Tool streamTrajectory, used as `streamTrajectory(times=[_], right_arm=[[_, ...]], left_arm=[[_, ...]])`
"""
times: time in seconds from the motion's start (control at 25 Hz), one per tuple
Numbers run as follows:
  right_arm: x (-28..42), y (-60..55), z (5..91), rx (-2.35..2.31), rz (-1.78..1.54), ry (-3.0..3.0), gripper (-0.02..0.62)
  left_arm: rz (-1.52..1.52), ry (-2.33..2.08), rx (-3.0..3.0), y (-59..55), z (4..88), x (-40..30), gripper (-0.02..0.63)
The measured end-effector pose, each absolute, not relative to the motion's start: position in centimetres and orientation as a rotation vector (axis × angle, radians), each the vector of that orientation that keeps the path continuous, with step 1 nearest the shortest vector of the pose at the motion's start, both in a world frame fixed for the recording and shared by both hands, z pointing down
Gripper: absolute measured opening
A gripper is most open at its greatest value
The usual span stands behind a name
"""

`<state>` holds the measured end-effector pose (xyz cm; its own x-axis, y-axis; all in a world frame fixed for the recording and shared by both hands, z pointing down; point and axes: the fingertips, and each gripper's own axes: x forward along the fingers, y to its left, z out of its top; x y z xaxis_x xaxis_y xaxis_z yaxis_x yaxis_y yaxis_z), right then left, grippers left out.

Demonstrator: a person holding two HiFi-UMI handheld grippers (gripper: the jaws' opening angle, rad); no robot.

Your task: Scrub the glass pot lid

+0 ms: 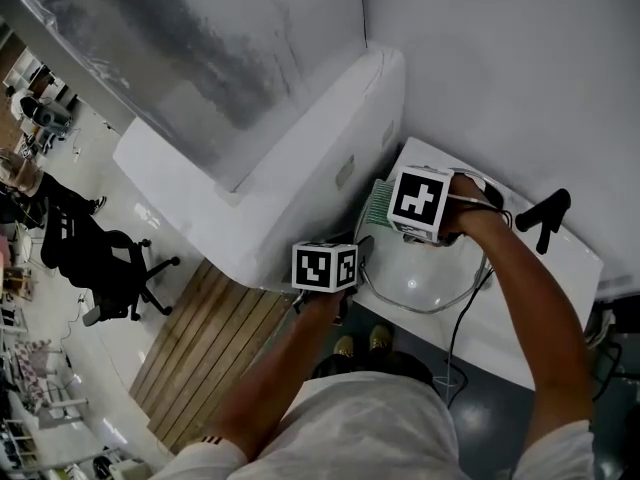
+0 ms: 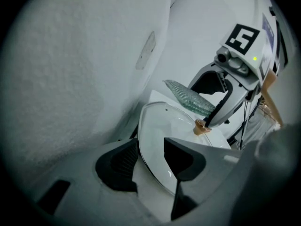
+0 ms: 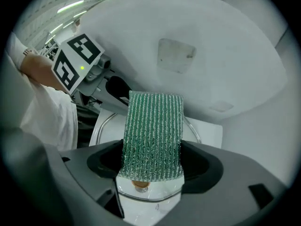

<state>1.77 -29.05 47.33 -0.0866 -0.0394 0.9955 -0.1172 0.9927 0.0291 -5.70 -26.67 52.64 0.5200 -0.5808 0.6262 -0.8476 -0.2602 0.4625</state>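
Note:
The glass pot lid lies knob up on the white table. In the left gripper view its rim runs between the jaws of my left gripper, one pad outside the rim and the other on the glass; the grip looks shut on the lid. The tan knob shows beyond. My right gripper points straight down above the lid, shut on a green scrub pad that hangs past its fingertips. The knob sits just under the pad's near end. From the head view the pad peeks out beside the right marker cube.
A large white rounded casing stands right behind the table's far edge, close to the lid. A black bracket stands on the table at the right. Cables hang over the near edge. A wooden slat panel and an office chair are on the floor to the left.

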Motion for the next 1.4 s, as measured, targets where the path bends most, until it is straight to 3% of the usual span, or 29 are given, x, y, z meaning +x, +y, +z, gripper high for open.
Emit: streamTrajectory(times=[0.72, 1.4], right_arm=[[0.5, -28.3, 50.4, 0.111, 0.105, -1.612, 0.348], [9.6, -30.7, 48.5, 0.430, 0.526, -1.869, 0.348]], left_arm=[[0.426, -1.168, 1.969, -26.7, 52.7, -5.8, 0.186], [0.430, -1.160, 1.967, -26.6, 52.7, -5.8, 0.184]])
